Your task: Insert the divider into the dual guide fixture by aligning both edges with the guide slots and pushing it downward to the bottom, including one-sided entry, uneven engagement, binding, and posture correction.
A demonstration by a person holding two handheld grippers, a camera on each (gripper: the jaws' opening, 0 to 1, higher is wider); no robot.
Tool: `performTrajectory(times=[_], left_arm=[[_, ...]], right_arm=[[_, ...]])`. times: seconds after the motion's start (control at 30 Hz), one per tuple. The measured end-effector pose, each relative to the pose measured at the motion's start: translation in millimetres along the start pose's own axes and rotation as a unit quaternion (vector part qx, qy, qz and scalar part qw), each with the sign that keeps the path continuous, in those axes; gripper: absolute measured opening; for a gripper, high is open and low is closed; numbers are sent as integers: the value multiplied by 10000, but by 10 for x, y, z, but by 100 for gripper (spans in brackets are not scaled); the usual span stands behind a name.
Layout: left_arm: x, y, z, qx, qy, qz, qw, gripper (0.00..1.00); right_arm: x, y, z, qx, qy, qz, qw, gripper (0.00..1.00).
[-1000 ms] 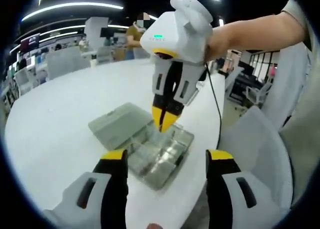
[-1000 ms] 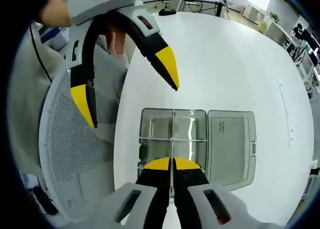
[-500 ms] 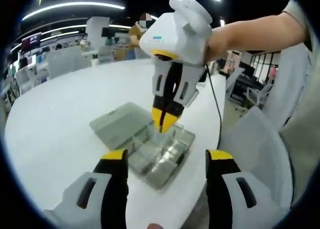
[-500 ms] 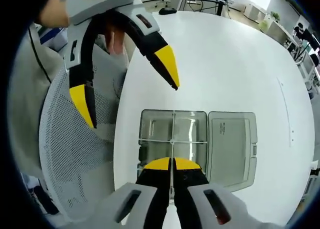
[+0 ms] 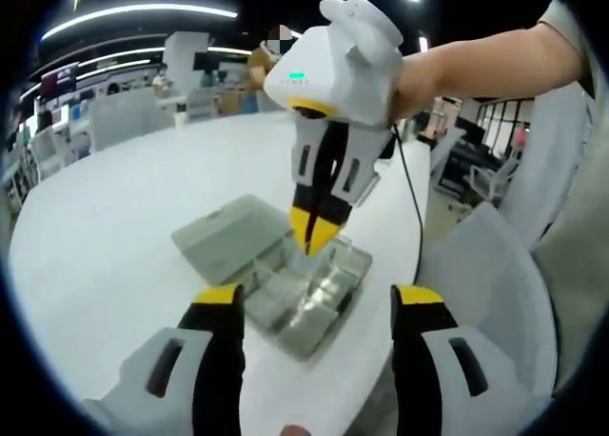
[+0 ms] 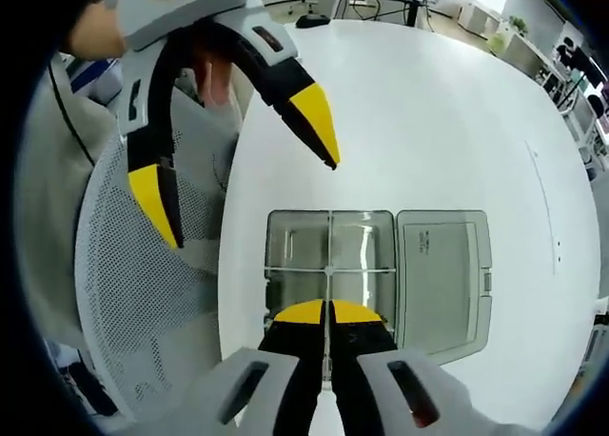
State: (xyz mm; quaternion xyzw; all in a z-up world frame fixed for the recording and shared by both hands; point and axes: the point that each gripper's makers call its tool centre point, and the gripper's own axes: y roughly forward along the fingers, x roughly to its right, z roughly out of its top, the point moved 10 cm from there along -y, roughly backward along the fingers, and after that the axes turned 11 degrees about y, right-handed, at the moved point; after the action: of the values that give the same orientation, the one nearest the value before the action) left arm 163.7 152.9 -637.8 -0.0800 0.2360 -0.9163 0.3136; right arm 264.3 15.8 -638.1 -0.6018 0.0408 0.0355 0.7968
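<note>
- Our right gripper (image 6: pixel 326 310) has its two yellow tips pressed together on a thin clear divider (image 6: pixel 326 288), which runs straight out from between them.
- We see that same gripper from the other side too, pointing down with its tips (image 5: pixel 312 228) closed just above the box.
- That divider stands up in the middle of the clear plastic box (image 6: pixel 330 265), the guide fixture, and splits it into a left half and a right half.
- We can see a second clear wall (image 6: pixel 328 269) crossing it, so the box looks cut into four parts.
- We cannot tell how deep the divider sits in its slots.
- Our left gripper (image 5: pixel 317 307) is wide open and holds nothing, with its yellow tips far apart.
- It hangs near the box, up in the air (image 6: pixel 238 165).
- The box lid (image 6: pixel 442 274) lies flat and open beside the box, joined to it.
- The box sits near the edge of a big white round table (image 6: pixel 428 122).
- A grey mesh chair (image 6: pixel 143 293) stands just beside the table.
</note>
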Motion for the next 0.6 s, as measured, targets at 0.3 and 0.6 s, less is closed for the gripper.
performTrajectory(times=[0.3, 0.6], left_arm=[[-2, -11, -1, -12, 24, -8, 10000, 61], [5, -27, -9, -28, 22, -7, 10000, 60]], right_arm=[[-7, 18, -8, 6, -37, -8, 10000, 0], [-11, 67, -30, 25, -21, -3, 10000, 0]])
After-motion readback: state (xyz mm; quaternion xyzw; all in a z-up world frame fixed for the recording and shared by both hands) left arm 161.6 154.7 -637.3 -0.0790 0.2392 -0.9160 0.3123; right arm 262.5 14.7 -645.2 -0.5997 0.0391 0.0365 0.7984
